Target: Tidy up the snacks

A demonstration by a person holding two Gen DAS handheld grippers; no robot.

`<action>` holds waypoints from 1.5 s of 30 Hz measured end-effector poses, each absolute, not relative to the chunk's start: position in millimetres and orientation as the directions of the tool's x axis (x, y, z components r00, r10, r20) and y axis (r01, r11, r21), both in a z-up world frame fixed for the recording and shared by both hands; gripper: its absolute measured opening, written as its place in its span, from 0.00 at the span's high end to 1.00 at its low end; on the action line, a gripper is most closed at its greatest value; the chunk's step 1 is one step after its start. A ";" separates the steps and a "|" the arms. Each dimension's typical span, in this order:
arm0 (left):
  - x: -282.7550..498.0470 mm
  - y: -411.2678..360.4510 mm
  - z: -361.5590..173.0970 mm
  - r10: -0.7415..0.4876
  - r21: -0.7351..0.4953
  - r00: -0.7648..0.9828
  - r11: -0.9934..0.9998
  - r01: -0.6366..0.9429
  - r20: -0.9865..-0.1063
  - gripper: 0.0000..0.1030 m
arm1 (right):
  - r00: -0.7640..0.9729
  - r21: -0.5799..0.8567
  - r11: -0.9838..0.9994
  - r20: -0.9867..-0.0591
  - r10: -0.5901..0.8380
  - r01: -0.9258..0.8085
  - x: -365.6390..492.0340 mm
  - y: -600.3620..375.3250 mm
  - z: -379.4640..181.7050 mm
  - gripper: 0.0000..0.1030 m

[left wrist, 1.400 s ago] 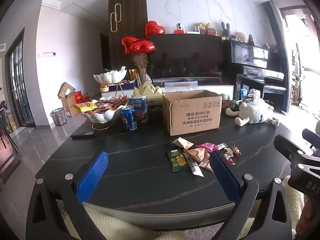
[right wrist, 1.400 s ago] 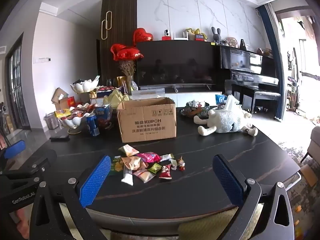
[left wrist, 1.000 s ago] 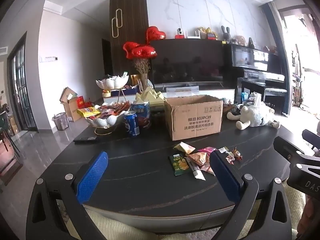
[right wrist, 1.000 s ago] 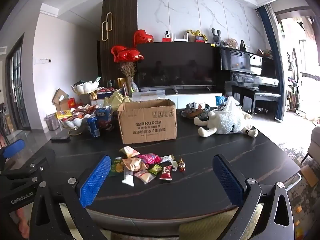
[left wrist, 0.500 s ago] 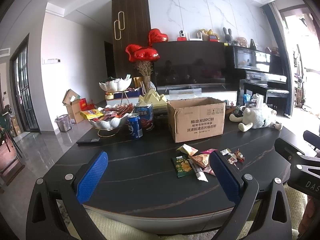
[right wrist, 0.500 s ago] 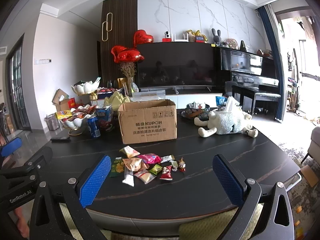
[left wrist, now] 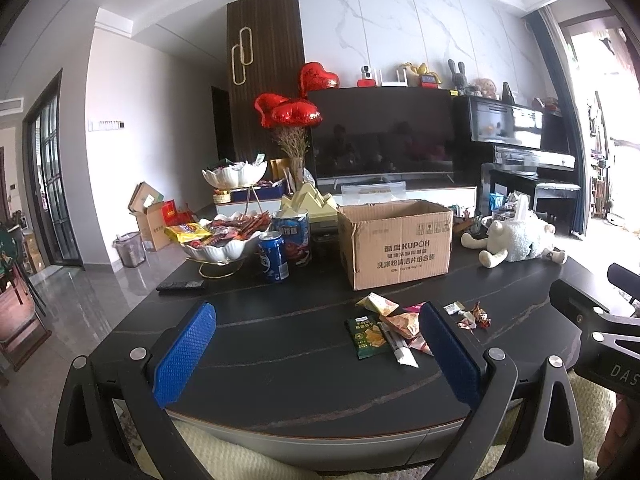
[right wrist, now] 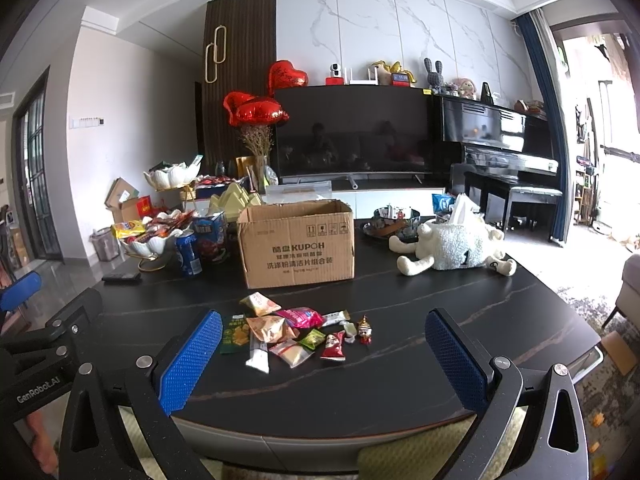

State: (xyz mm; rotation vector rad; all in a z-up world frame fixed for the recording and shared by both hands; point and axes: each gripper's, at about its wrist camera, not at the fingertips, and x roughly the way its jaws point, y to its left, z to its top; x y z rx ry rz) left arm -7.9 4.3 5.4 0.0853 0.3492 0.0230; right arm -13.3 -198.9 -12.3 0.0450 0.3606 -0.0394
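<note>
A heap of small snack packets (right wrist: pixel 292 334) lies on the dark table (right wrist: pixel 400 372), in front of an open cardboard box (right wrist: pixel 298 246). The heap also shows in the left wrist view (left wrist: pixel 394 330), with the box (left wrist: pixel 396 242) behind it. My right gripper (right wrist: pixel 322 354) is open and empty, held at the table's near edge just short of the heap. My left gripper (left wrist: pixel 316 350) is open and empty, left of the heap, its right finger overlapping the packets in view.
A white bowl of snacks (left wrist: pixel 222 242), a blue can (left wrist: pixel 274 256), a snack carton (left wrist: pixel 294 234) and a remote (left wrist: pixel 180 285) stand at the left. A white plush toy (right wrist: pixel 452 250) and a dark bowl (right wrist: pixel 394 222) are at the right.
Both grippers stay open. The left gripper has risen slightly and tilted up, so the table contents sit lower in its view. The right view is almost unchanged.
</note>
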 end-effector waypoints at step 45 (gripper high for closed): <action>-11.2 5.8 7.9 0.037 0.090 0.942 0.996 -0.008 -0.334 0.00 | 0.936 0.033 0.998 -0.352 -0.030 0.045 -17.5 -195.3 -8.3 0.00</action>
